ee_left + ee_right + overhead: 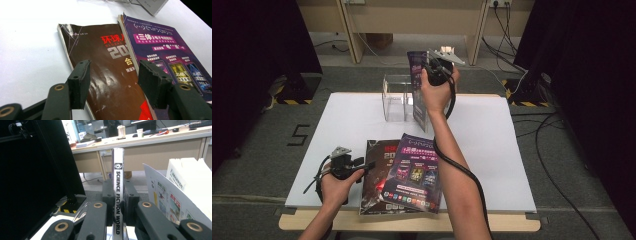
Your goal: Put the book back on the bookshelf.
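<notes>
My right gripper (433,70) is raised at the back of the table and is shut on the spine of an upright magazine (417,90) with a purple cover. In the right gripper view the white spine (117,180) reads "SCIENCE FICTION WORLD" and sits between the jaws of my right gripper (117,206), with loose pages (175,195) fanning to the right. The magazine hangs beside a clear acrylic holder (395,98). My left gripper (361,164) rests low at the front left, open, at the edge of a brown magazine (105,65). A purple magazine (162,47) overlaps it.
The white table top (342,125) has free room at the left and right. Both flat magazines (404,175) lie near the front edge. Black curtains stand on both sides, cables (547,150) trail on the floor at the right, and a wooden desk (412,20) stands behind.
</notes>
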A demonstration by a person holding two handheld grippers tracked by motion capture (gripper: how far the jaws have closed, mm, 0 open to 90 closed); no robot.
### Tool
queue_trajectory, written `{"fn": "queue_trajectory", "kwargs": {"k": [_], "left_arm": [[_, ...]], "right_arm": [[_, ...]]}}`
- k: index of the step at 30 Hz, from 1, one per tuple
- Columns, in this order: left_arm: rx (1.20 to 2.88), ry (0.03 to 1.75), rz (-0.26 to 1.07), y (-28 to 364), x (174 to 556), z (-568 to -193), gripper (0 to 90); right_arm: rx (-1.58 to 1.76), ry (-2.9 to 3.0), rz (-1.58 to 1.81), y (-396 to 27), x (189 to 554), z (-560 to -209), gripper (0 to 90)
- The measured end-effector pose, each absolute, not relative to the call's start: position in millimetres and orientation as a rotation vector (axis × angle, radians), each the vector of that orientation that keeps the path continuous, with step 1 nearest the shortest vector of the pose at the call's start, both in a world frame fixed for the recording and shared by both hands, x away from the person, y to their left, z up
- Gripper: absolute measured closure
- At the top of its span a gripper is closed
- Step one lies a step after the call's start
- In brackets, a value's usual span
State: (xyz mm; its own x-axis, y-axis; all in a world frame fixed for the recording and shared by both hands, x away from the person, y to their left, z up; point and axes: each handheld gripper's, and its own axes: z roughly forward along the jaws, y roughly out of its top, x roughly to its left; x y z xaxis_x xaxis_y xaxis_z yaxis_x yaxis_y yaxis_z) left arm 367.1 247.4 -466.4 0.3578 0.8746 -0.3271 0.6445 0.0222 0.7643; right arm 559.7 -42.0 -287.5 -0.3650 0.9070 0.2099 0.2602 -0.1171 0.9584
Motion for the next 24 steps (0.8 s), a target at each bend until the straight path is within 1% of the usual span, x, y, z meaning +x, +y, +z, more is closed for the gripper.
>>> {"fn": "queue_trajectory", "kwargs": {"k": [8, 24], "left_arm": [[1.689, 1.366, 0.318, 249.5, 367.8, -467.4, 42.8], [1.695, 1.378, 0.314, 246.9, 366.8, -469.9, 42.9]], "right_arm": [[1.259, 1.585, 1.502, -41.1, 557.2, -293.0, 82.7], [1.127, 1.643, 1.454, -66.3, 481.6, -319.6, 82.5]]}}
